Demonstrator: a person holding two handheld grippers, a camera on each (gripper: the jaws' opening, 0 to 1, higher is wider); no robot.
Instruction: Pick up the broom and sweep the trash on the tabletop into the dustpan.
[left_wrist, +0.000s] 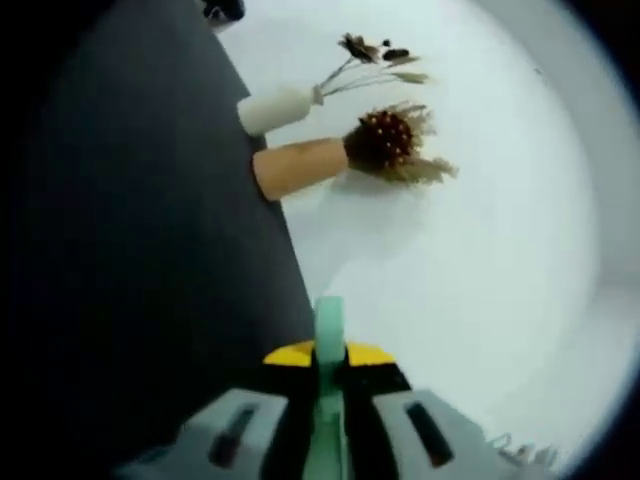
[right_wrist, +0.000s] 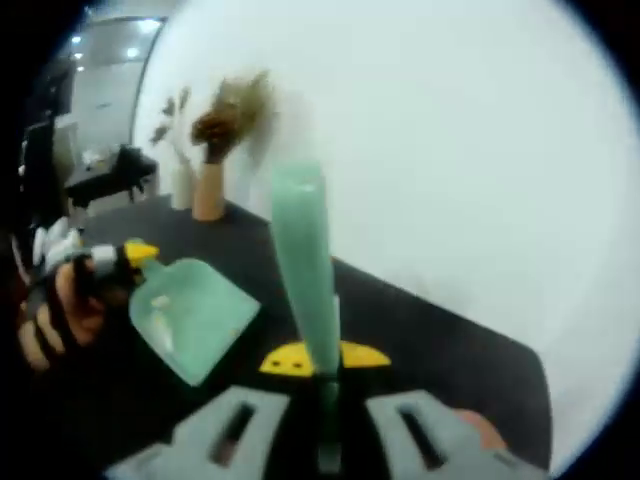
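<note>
**Both grippers loaded: dustpan left, broom right**

Left gripper (left_wrist: 328, 415): jaws clamped on a thin pale-green dustpan handle (left_wrist: 329, 335) that rises between them in the left gripper view. Beyond the handle sits the dark tabletop (left_wrist: 150, 250), its far edge against a white wall (left_wrist: 480, 250).

Landmark: tan vase (left_wrist: 298, 166) with brown dried flowers, on the tabletop near the wall. A white vase (left_wrist: 275, 108) with thin dried stems stands just beside it.

Right gripper (right_wrist: 325, 400): jaws closed on the broom handle (right_wrist: 305, 265), a pale-green stick pointing up and away, towards the wall right of the tan vase (right_wrist: 208, 190).

In the right gripper view the left gripper (right_wrist: 110, 258) comes in from the left, held by a gloved hand (right_wrist: 55, 305). It carries the dustpan (right_wrist: 190, 315), pan tilted over the tabletop (right_wrist: 420, 330), below and nearer than the tan vase. Whether the pan touches the top: cannot tell.

Broom bristles and trash: can't make them out.
</note>
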